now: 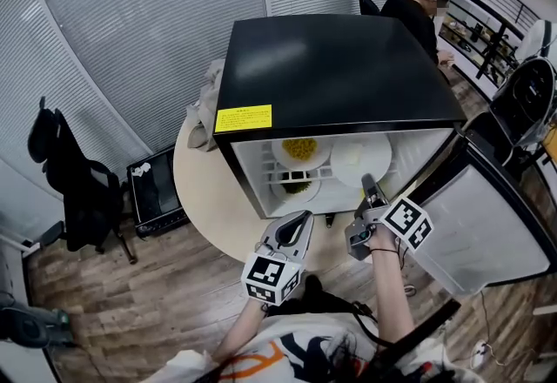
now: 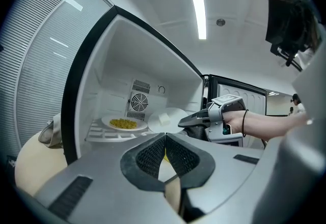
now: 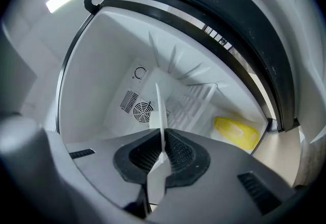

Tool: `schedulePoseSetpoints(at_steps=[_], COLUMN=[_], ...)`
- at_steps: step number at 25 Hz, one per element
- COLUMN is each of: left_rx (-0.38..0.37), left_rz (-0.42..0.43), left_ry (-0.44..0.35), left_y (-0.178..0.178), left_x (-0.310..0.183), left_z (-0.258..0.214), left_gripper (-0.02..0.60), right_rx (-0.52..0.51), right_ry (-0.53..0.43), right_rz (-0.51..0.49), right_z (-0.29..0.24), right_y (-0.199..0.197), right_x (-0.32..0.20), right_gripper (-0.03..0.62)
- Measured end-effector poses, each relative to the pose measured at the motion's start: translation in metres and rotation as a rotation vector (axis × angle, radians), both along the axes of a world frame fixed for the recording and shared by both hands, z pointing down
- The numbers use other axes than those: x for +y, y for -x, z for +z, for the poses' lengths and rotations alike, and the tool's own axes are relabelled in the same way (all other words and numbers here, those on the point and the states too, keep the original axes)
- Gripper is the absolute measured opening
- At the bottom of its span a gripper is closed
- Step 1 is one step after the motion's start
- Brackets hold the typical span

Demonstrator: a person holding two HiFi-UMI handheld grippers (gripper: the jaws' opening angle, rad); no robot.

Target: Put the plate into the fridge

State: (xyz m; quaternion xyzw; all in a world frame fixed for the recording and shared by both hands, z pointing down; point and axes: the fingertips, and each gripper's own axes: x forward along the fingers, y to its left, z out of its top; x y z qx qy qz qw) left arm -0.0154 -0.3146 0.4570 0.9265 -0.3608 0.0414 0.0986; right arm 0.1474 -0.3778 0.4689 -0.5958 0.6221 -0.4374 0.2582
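Holding left hand-held gripper (image 1: pixel 298 220) low at 6 o'clock, jaws pressed together, empty. Holding right hand-held gripper (image 1: pixel 368 184) farther out at 5 o'clock, clamped on plate (image 3: pixel 161 111) rim. Both forearms bare, pointing toward 12.

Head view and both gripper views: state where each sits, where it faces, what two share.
Head view: on the person's head, steeply down at the open fridge; left claw, right claw, forearms show.
Left gripper view: on left claw, into the fridge; shut jaws show.
Right gripper view: on right claw, toward the fan; jaws grip a white plate.
Shared: first two show the food plate.
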Motion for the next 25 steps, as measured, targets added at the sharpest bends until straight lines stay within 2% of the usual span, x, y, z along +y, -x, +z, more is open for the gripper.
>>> schedulePoseSetpoints(at_steps=[4, 13, 21, 25], left_rx=[-0.005, -0.015, -0.023, -0.024], left_rz=[-0.011, -0.03, -0.035, -0.045], left_ry=[0.0, 0.002, -0.006, -0.008], left_y=[-0.002, -0.002, -0.002, 0.0], left_x=[-0.005, -0.012, -0.016, -0.018], left_z=[0.0, 0.002, 0.0, -0.001], left_gripper=[0.014, 0.014, 0.014, 0.014], right_rx=[0.013, 0.174, 0.325, 0.45], right_ry=[-0.001, 0.029, 0.044, 0.084], right_rz=[0.012, -0.038, -0.086, -0.084], right_z=[0.001, 0.008, 0.006, 0.009], right_y=[-0.005, -0.009, -0.012, -0.016], right_x=[-0.008, -0.023, -0.041, -0.044], right_gripper=[0.026, 0.063, 0.08, 0.107])
